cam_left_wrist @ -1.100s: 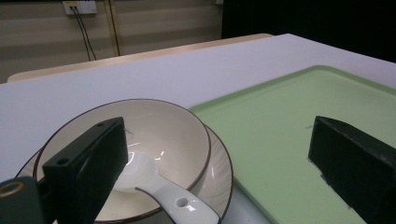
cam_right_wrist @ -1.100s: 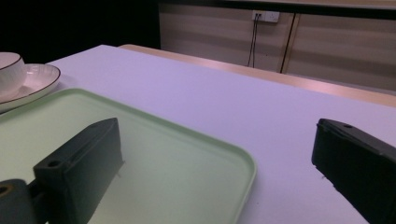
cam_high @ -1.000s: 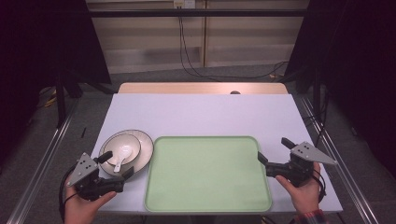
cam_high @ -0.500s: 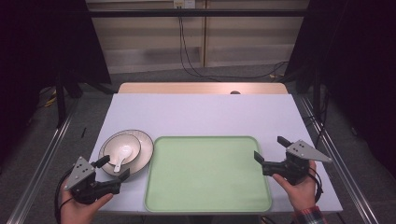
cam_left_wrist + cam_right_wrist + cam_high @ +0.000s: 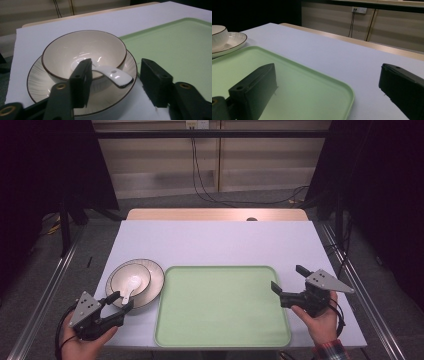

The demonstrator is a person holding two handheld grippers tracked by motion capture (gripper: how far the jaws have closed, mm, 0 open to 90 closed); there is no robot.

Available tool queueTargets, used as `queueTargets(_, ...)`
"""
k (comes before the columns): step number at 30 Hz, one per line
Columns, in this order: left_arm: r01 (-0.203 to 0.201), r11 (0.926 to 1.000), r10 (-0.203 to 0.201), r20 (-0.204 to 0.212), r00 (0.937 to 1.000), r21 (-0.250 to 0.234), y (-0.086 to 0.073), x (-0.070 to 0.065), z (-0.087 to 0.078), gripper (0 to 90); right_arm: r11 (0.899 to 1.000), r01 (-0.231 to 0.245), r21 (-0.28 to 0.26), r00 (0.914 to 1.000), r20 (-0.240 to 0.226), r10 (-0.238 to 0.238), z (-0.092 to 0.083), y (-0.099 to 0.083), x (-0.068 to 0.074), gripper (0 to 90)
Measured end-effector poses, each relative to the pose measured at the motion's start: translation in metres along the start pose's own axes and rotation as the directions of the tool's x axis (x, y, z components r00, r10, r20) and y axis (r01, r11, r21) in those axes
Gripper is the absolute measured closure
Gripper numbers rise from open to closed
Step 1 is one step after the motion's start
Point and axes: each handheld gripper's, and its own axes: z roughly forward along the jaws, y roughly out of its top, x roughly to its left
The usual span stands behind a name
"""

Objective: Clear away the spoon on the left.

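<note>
High view: the left gripper (image 5: 119, 300) sits at the near rim of the plate (image 5: 152, 282) that carries the bowl (image 5: 120, 279) and white spoon (image 5: 128, 291), beside the green tray (image 5: 222, 307), while the right gripper (image 5: 285, 287) holds wide-open jaws over the tray's right edge. Left gripper view: the jaws have just been closing to a half-open gap with the spoon handle (image 5: 119, 77) between them, not yet pinched, so the closure should centre on the handle clear of the bowl rim. Right gripper view: the jaws stand wide apart with nothing between them, above the tray corner (image 5: 347, 96).

Your left gripper (image 5: 119, 301) sits low at the near left, jaws just closing, part open. Your right gripper (image 5: 290, 280) rests at the near right, jaws wide apart.
</note>
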Motion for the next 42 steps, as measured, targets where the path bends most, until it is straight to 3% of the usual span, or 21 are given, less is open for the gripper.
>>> queueTargets(4,-0.012,0.9999,0.012,-0.021,0.9997,0.01,-0.0008,0.0003,-0.0004,52.9,1.0,-0.001,0.001,1.0,-0.006,0.001,-0.0008,0.0,-0.0007,1.1)
queueTargets(6,0.005,0.9996,-0.004,-0.035,0.9994,0.029,-0.001,0.0007,-0.0009,55.0,1.0,-0.003,-0.008,1.0,-0.007,0.003,-0.0009,0.0001,-0.0011,1.1)
queueTargets(11,0.043,0.9989,-0.043,-0.027,0.9987,0.017,-0.001,0.0018,-0.0019,61.1,1.0,-0.005,-0.006,1.0,-0.008,0.005,-0.0005,-0.0001,-0.0012,1.1)
queueTargets(20,0.058,0.9982,-0.057,-0.045,0.9973,0.012,-0.0001,0.006,-0.0061,71.2,1.0,0.006,-0.005,0.9998,-0.017,-0.006,0.0002,-0.0006,-0.0002,1.1)
queueTargets(21,0.083,0.9965,-0.083,-0.06,0.9948,-0.003,-0.0002,0.0054,-0.0057,71.8,1.0,0.003,-0.005,0.9997,-0.024,-0.003,0.0004,-0.0008,-0.0005,1.1)
queueTargets(23,0.076,0.9971,-0.075,-0.051,0.9958,0.005,0.0004,0.0071,-0.0063,73.3,1.0,0.005,-0.002,0.9998,-0.019,-0.005,0.0003,-0.0008,-0.0002,1.1)
queueTargets(27,0.112,0.9936,-0.113,-0.058,0.9919,-0.014,0.001,0.0064,-0.0055,78.6,1.0,0.001,0.005,0.9997,-0.023,-0.001,0.0001,-0.0012,0.0002,1.1)
queueTargets(30,0.101,0.9948,-0.102,-0.053,0.9934,-0.009,0.0014,0.0077,-0.0063,80.5,1.0,0.013,0.003,0.9996,-0.026,-0.013,0.0004,-0.0016,0.0003,1.1)
queueTargets(33,0.123,0.9921,-0.124,-0.041,0.9914,-0.022,0.003,0.0075,-0.0056,84.7,1.0,0.009,0.005,0.9996,-0.029,-0.009,-0.0002,-0.0015,0.0002,1.1)
queueTargets(42,0.139,0.99,-0.14,-0.042,0.9892,-0.022,0.0048,0.0096,-0.0049,85.4,1.0,0.015,0.002,0.9993,-0.033,-0.015,-0.0008,-0.0018,0.0004,1.1)
